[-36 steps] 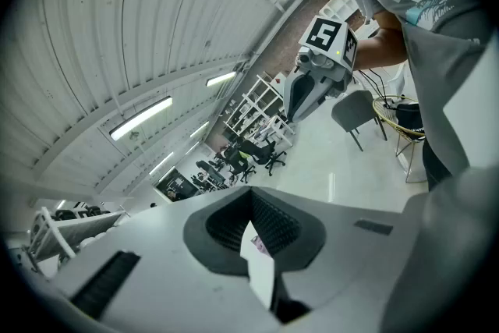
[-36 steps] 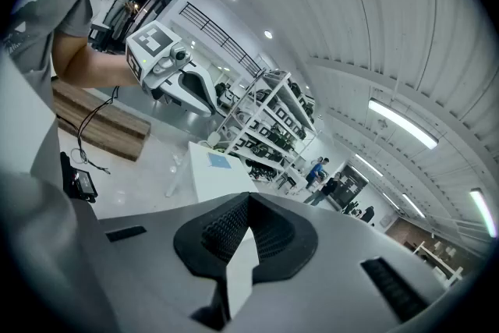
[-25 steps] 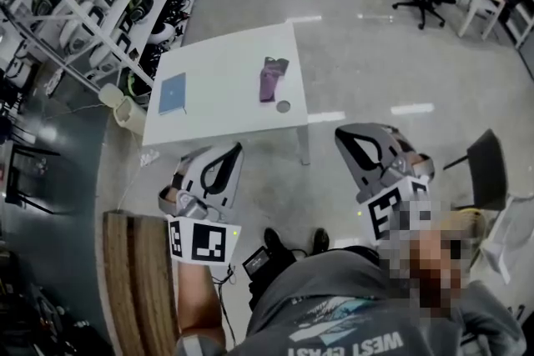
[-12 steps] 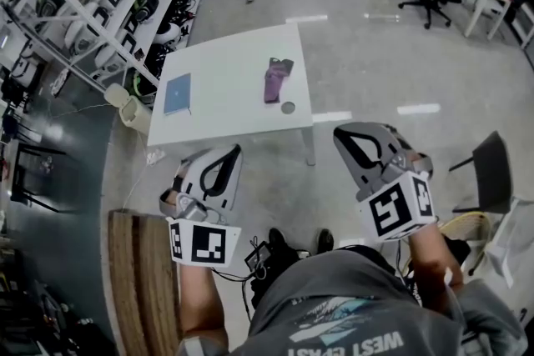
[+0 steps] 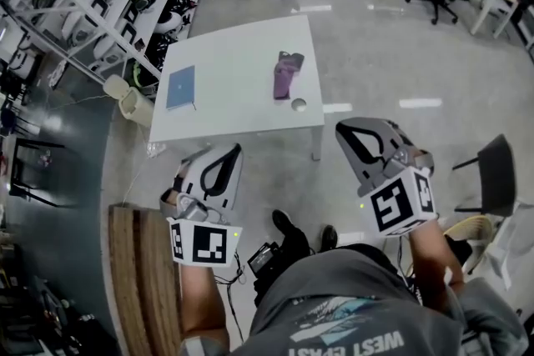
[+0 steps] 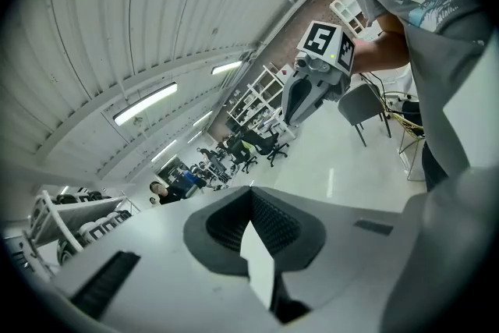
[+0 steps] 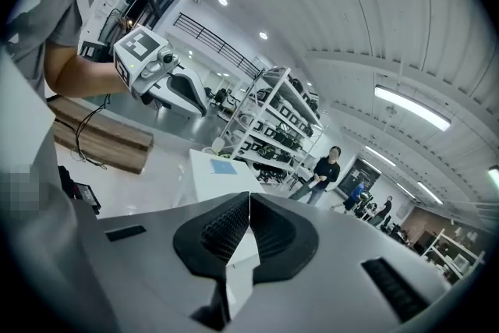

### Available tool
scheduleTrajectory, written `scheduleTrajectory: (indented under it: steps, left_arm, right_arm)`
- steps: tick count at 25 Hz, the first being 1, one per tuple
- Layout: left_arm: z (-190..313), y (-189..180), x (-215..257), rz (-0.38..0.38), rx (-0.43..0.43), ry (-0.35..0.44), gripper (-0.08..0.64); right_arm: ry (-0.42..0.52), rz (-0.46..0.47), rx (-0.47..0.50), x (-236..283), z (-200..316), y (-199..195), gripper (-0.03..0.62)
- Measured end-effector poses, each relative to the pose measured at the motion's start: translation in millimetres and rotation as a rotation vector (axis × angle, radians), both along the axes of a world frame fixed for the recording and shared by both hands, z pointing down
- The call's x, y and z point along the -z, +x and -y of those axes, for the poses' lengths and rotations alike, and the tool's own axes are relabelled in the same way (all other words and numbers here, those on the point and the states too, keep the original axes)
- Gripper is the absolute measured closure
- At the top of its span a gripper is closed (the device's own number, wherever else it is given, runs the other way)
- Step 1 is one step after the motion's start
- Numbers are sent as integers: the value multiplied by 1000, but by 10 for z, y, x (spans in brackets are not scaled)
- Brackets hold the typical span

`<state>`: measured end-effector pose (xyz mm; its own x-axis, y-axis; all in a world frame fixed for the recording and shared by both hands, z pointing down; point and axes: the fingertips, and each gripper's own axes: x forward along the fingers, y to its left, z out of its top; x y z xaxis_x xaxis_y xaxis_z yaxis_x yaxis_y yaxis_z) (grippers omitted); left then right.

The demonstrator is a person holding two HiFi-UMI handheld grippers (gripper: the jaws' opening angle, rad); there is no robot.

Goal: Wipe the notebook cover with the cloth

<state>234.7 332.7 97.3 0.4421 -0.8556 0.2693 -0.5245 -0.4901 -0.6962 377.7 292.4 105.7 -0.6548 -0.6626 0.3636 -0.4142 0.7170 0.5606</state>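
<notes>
Fingers on your left gripper [image 6: 251, 191] are pressed together with nothing between them; those on your right gripper [image 7: 249, 197] are likewise together and empty. Both grippers are held short of the surface [image 5: 238, 62], over the floor. Task status, as judged: not begun. I note the notebook [image 5: 181, 87] lying flat near the surface's left edge, and the cloth [image 5: 286, 74] bunched near the surface's right edge. You have yet to approach, pick up the cloth and wipe the cover. Containers: none identified on the surface; a small round item [image 5: 298, 104] near its front right corner is too small to classify
</notes>
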Motion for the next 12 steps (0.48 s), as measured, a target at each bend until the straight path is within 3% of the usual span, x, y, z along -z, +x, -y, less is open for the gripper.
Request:
scheduleTrajectory:
  steps: [12]
  left_arm:
    - [777, -886, -12, -22, -42, 5, 560]
  right_arm:
    - [1, -31, -47, 8, 694, -866, 561]
